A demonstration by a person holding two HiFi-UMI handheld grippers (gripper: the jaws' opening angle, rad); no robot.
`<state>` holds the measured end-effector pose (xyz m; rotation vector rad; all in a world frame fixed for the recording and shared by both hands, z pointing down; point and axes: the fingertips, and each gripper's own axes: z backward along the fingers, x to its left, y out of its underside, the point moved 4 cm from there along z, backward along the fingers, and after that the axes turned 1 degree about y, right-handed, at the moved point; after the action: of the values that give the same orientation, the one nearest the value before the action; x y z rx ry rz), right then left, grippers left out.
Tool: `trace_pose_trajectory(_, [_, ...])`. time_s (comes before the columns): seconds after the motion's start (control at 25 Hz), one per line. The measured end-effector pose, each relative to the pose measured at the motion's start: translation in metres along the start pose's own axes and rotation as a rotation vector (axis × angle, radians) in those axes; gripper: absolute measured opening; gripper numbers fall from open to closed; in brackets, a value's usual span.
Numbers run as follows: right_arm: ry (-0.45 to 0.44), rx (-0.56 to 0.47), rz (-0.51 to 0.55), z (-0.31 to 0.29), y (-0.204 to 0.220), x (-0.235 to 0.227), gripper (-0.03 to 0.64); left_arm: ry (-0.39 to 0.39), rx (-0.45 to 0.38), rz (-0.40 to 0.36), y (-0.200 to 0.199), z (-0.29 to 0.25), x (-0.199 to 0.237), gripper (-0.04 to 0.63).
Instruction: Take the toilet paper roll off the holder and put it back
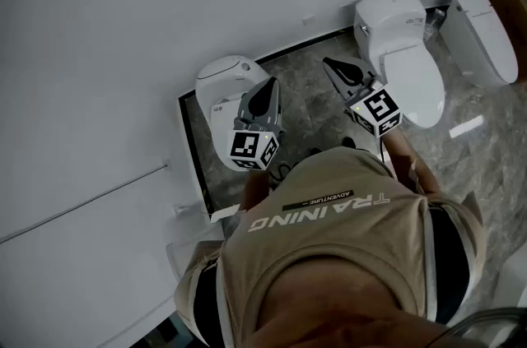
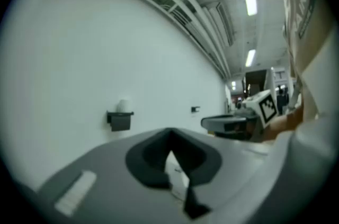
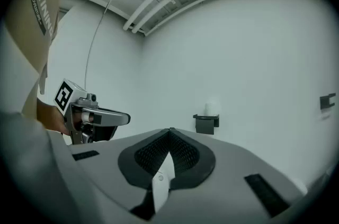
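Both claws are pressed together with nothing between them: the left claw point(image 2: 169, 135) and the right claw point(image 3: 169, 133) each show their tips meeting, and both point level at the wall point(image 1: 99, 50). In the head view they sit side by side at mid-frame, just in front of the person's chest, above two toilets point(image 1: 229, 81) on the floor. The roll point(image 3: 212, 108) is well apart from either claw. It sits on top of the black holder point(image 3: 206, 124), which is fixed to the wall. That puts it at the top centre of the head view, left of centre in the left gripper view and right of centre in the right gripper view. By my reading the task has not yet begun, and the step in hand is the approach to the holder. The next move calls for walking closer and spreading one claw wide enough to take the roll. The claw should then come at it level, so the pads close on the soft sides without crushing it or knocking it off the holder.
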<state>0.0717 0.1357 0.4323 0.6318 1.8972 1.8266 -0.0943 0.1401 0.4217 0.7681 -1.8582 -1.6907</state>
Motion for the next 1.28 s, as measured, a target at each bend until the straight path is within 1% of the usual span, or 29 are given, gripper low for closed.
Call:
trace_pose_trajectory(0.32, [0.005, -0.003, 0.016, -0.019, -0.005, -0.004, 0.012, 0.035, -0.012, -0.001, 0.003, -0.019, 0.019, 0.0])
trace_pose_trajectory(0.44, [-0.015, 0.003, 0.004, -0.028, -0.005, -0.002, 0.012, 0.038, -0.025, 0.006, 0.002, -0.021, 0.029, 0.0])
trace_pose_trajectory(0.52, [-0.032, -0.006, -0.02, -0.036, -0.005, -0.001, 0.012, 0.032, -0.025, 0.018, 0.004, -0.02, 0.039, 0.0])
trace_pose_trajectory(0.6, [-0.025, -0.011, -0.043, -0.044, -0.004, 0.001, 0.012, 0.022, -0.022, 0.032, 0.009, -0.016, 0.049, 0.0])
trace_pose_trajectory(0.8, [-0.003, 0.019, -0.037, -0.066, 0.003, 0.009, 0.012, 0.009, -0.037, 0.107, 0.025, -0.002, 0.067, 0.0])
trace_pose_trajectory(0.92, [-0.008, 0.05, -0.014, -0.073, 0.009, 0.016, 0.012, 0.019, -0.033, 0.112, 0.038, -0.007, 0.07, 0.0])
trace_pose_trajectory(1.0, [-0.007, 0.077, -0.024, -0.075, 0.019, 0.017, 0.012, 0.039, -0.023, 0.112, 0.041, -0.013, 0.071, 0.0])
trace_pose_trajectory(1.12, [0.012, 0.086, -0.083, -0.078, 0.026, 0.007, 0.012, 0.063, -0.016, 0.122, 0.037, -0.02, 0.072, 0.0])
trace_pose_trajectory(1.2, [0.03, 0.08, -0.095, -0.082, 0.025, -0.008, 0.012, 0.067, -0.012, 0.138, 0.038, -0.03, 0.073, 0.0])
trace_pose_trajectory(1.28, [0.023, 0.073, -0.093, -0.089, 0.025, -0.02, 0.012, 0.065, -0.004, 0.141, 0.041, -0.042, 0.076, 0.0])
